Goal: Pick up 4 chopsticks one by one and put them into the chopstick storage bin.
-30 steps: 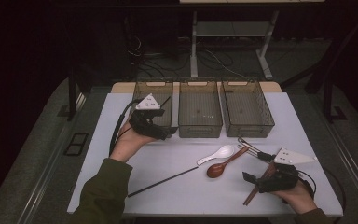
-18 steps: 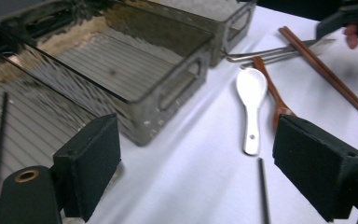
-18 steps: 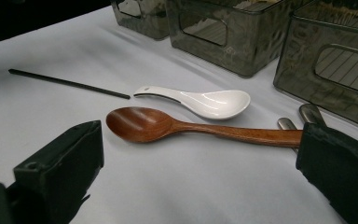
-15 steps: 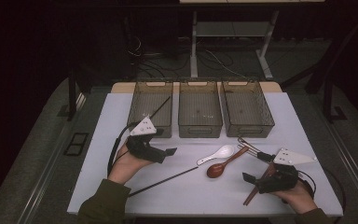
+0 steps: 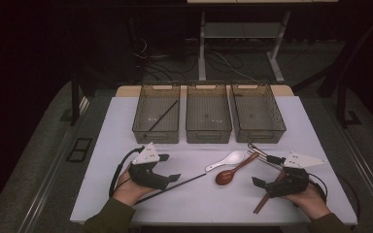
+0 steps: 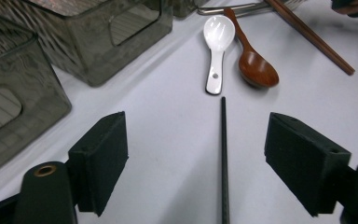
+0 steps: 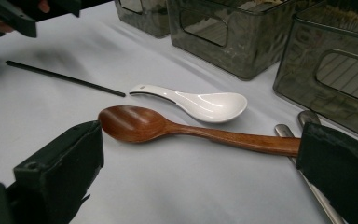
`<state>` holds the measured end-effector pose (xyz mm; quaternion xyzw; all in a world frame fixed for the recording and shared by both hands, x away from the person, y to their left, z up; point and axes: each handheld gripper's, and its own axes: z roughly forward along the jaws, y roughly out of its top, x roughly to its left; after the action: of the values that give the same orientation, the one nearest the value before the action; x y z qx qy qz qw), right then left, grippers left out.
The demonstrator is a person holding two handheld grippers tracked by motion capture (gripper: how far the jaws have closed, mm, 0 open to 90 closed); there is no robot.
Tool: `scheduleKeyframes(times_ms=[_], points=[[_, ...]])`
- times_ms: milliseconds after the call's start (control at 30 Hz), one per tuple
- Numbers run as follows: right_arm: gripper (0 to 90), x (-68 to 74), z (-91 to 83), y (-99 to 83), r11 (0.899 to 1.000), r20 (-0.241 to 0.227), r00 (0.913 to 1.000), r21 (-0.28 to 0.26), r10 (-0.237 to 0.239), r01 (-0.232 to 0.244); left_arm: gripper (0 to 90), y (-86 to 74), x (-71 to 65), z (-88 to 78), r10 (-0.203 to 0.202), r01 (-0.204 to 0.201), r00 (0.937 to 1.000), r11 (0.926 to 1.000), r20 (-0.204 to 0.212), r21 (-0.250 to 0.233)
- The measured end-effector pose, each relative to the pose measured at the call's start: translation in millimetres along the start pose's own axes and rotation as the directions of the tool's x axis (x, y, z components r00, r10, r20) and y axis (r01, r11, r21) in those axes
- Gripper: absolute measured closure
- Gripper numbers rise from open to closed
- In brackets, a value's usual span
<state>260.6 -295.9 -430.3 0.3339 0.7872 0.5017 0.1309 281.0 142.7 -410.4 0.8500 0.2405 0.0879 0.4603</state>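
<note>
White table (image 5: 204,204) under dim light, three grey bins (image 5: 208,114) in a row along its far side, one black chopstick (image 5: 163,115) slanting inside the leftmost. Left gripper (image 6: 196,163) low over a second black chopstick (image 6: 223,154) lying flat on the table just short of the white spoon (image 6: 216,42), jaws wide though just narrowing, the stick between them untouched. Right gripper (image 7: 200,182) spread open beside the wooden spoon (image 7: 168,128), near brown chopsticks (image 5: 267,194), gripping nothing.
</note>
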Motion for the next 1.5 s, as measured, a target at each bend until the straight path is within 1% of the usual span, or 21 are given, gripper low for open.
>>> scheduleKeyframes(times_ms=[67,200,233,367,433,533,633,667,767,833,867,967,1033,1167,1200,1233,1267,1300,1333,1400,1500], points=[[1.0,1.2,0.2,-0.5,1.0,0.013,0.9999,0.001,-0.004,0.004,26.5,-4.5,-2.4,-2.7,0.0,0.0,0.9999,1.0,0.01,0.004],[1.0,4.5,1.1,-1.0,1.0,0.029,0.9995,0.008,-0.008,0.008,32.2,-10.9,-6.7,-3.7,0.014,-0.015,0.9997,0.999,0.022,0.043],[1.0,5.1,1.2,-1.4,1.0,0.026,0.9997,0.01,-0.003,0.003,33.3,-11.8,-7.4,-2.9,0.009,-0.01,0.9995,0.9986,0.032,0.052],[0.9,6.9,0.8,-2.4,1.0,0.028,0.9996,0.012,0.002,-0.003,39.0,-13.2,-9.3,0.4,0.024,-0.027,0.9989,0.9961,0.04,0.084],[1.0,6.9,0.8,-2.4,1.0,0.03,0.9995,0.011,0.002,-0.002,43.4,-14.1,-8.5,2.1,0.021,-0.026,0.9979,0.995,0.061,0.096],[1.0,5.8,1.3,-2.4,1.0,0.031,0.9995,0.011,0.003,-0.003,49.9,-16.9,-6.5,5.2,0.017,-0.027,0.9965,0.9914,0.082,0.128],[1.0,5.1,1.8,-2.5,1.0,0.031,0.9995,0.012,0.001,-0.001,53.8,-19.1,-6.0,9.2,0.011,-0.025,0.9959,0.9866,0.09,0.162],[1.0,5.1,1.9,-2.5,1.0,0.031,0.9995,0.013,0.001,-0.001,55.3,-19.6,-6.0,9.8,0.016,-0.032,0.9954,0.9855,0.095,0.167],[1.0,6.1,2.0,-2.5,1.0,0.029,0.9996,0.014,0.001,-0.001,59.6,-19.5,-7.7,10.5,0.027,-0.043,0.9948,0.9844,0.098,0.171],[1.0,6.2,2.0,-2.6,1.0,0.028,0.9996,0.015,0.001,-0.001,62.3,-19.4,-6.7,10.9,0.035,-0.052,0.9949,0.9813,0.094,0.185],[1.0,6.1,2.0,-2.6,1.0,0.028,0.9996,0.015,0.001,-0.002,63.1,-20.0,-6.6,11.4,0.025,-0.044,0.9945,0.9806,0.102,0.191],[1.0,6.0,2.4,-2.6,1.0,0.031,0.9995,0.017,0.002,-0.002,67.8,-21.6,-6.3,13.2,0.012,-0.032,0.9956,0.9758,0.092,0.216],[1.0,6.1,2.4,-2.6,1.0,0.03,0.9995,0.018,0.001,-0.002,70.6,-22.4,-6.1,13.6,0.003,-0.026,0.995,0.9728,0.099,0.23],[1.0,6.5,2.0,-2.6,1.0,0.03,0.9996,0.017,0.0,0.0,76.4,-23.0,-4.3,13.2,0.0,-0.024,0.9957,0.9662,0.093,0.257],[1.0,6.4,2.1,-2.6,1.0,0.029,0.9996,0.018,0.0,-0.001,77.3,-23.3,-4.5,13.4,-0.007,-0.017,0.9956,0.9674,0.094,0.253],[1.0,6.3,2.1,-2.6,1.0,0.029,0.9996,0.018,0.0,-0.001,78.2,-23.5,-4.2,13.4,-0.005,-0.02,0.9956,0.9662,0.094,0.257],[1.0,6.3,2.2,-2.6,1.0,0.029,0.9996,0.018,0.0,-0.001,78.7,-23.3,-3.0,13.8,0.012,-0.038,0.9952,0.9644,0.097,0.262],[1.0,6.3,2.3,-2.6,1.0,0.028,0.9996,0.018,0.0,-0.001,79.2,-23.7,-3.5,14.7,0.008,-0.034,0.9952,0.964,0.098,0.264],[0.9,6.5,2.4,-2.6,1.0,0.027,0.9996,0.018,0.0,0.0,79.7,-24.1,-4.8,15.4,-0.005,-0.02,0.9958,0.9631,0.092,0.268],[1.0,6.6,2.5,-2.6,1.0,0.027,0.9996,0.019,-0.001,0.0,81.3,-24.2,-4.3,16.9,0.014,-0.038,0.996,0.9593,0.089,0.28],[1.0,6.5,2.4,-2.6,1.0,0.027,0.9996,0.018,-0.001,0.0,82.8,-24.6,-4.2,17.1,0.012,-0.036,0.996,0.9599,0.088,0.278]])
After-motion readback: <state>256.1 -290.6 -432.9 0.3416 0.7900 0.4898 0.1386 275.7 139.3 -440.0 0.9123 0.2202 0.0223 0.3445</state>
